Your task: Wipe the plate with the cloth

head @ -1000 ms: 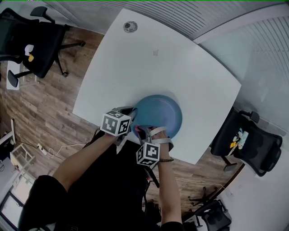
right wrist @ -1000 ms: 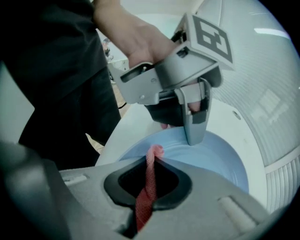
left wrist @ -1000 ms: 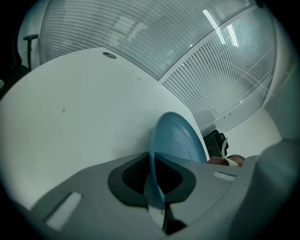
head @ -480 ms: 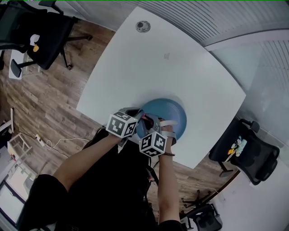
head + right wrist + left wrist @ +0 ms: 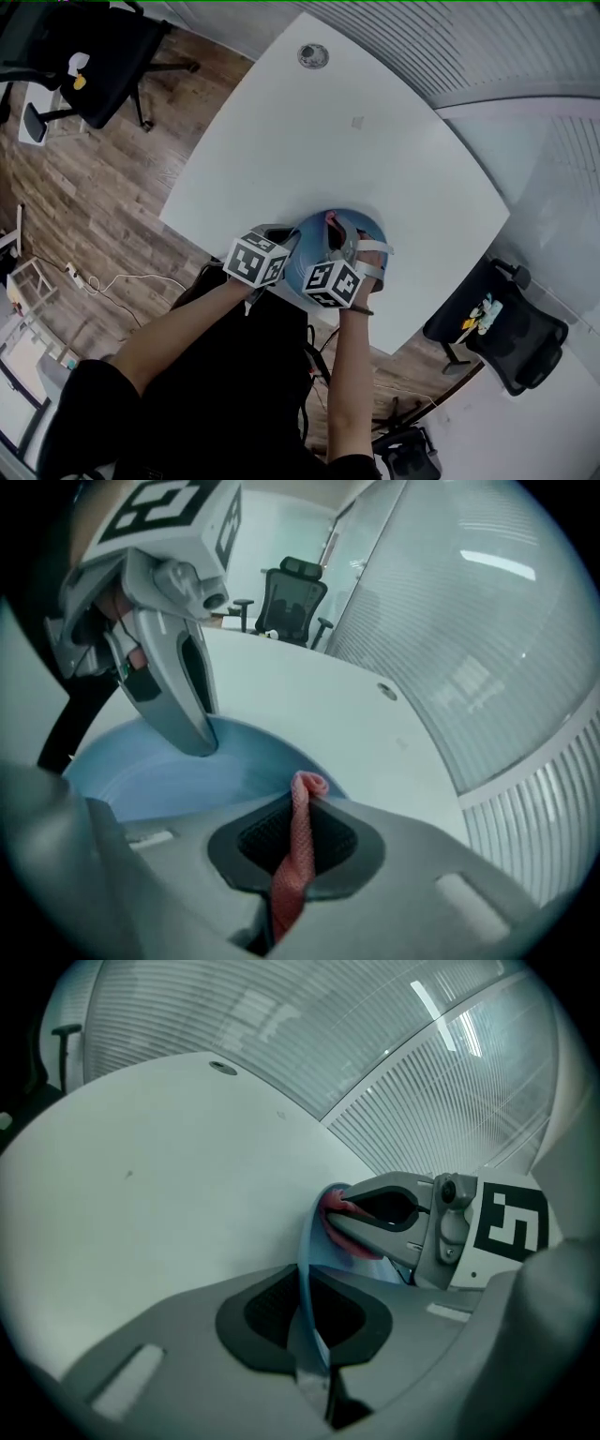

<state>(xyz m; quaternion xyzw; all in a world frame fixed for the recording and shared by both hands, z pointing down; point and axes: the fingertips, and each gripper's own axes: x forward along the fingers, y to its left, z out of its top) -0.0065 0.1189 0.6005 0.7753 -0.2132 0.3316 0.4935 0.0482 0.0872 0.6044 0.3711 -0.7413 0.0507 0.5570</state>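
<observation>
A blue plate (image 5: 366, 234) lies near the front edge of the white table (image 5: 309, 141). My left gripper (image 5: 287, 246) is shut on the plate's left rim. In the left gripper view that rim (image 5: 304, 1279) runs edge-on between the jaws. My right gripper (image 5: 333, 228) is shut on a pink cloth (image 5: 330, 219) and reaches over the plate's far part. The cloth (image 5: 298, 841) stands pinched between its jaws, its rolled tip over the plate's (image 5: 159, 775) inner face. In the left gripper view the cloth (image 5: 345, 1234) bunches under the right gripper's fingers (image 5: 384, 1194), against the plate.
A round grommet (image 5: 313, 55) sits in the table's far part. Black office chairs stand on the wooden floor at the upper left (image 5: 89, 52) and lower right (image 5: 502, 328). A ribbed glass wall (image 5: 487, 47) runs behind the table.
My right gripper has carried the cloth from the plate's near edge across it toward its far side. The left gripper has kept its hold on the rim.
</observation>
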